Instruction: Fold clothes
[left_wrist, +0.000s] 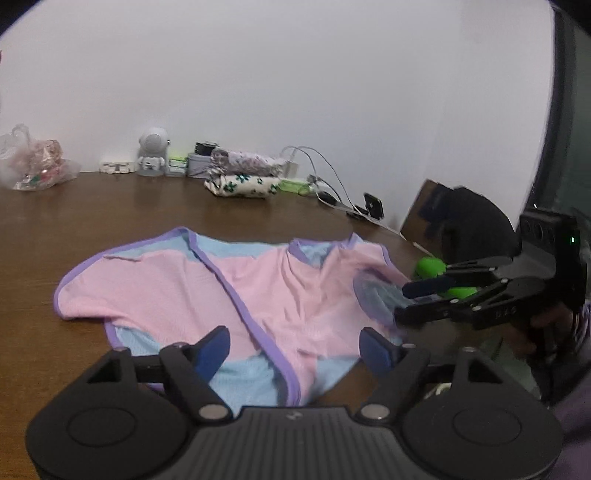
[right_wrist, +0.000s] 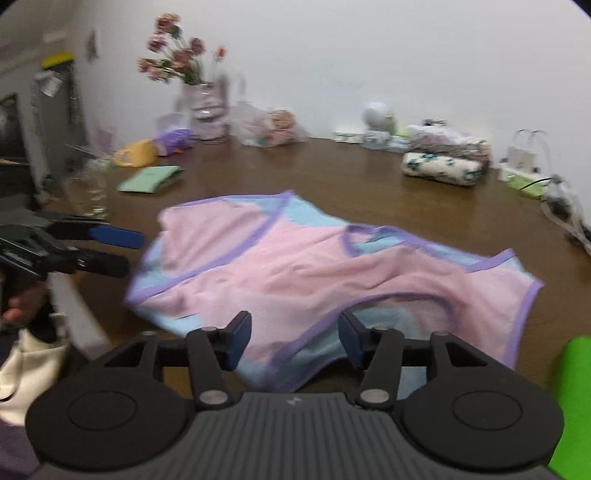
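A pink and blue garment with purple trim lies spread and rumpled on the near part of the brown table. The left gripper hangs above its near edge, jaws wide apart and holding nothing. The right gripper hovers at the garment's near right side, jaws parted and empty. Folded clothes sit stacked by the far wall.

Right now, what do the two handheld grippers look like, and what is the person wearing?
Both are matte black tools with linkage arms, silver pivot pins, a ribbed grey body and two round discs. The left gripper has dark blue fingers. The right gripper has them too, plus bright green parts and a small green light. A purplish sleeve shows at the edge.
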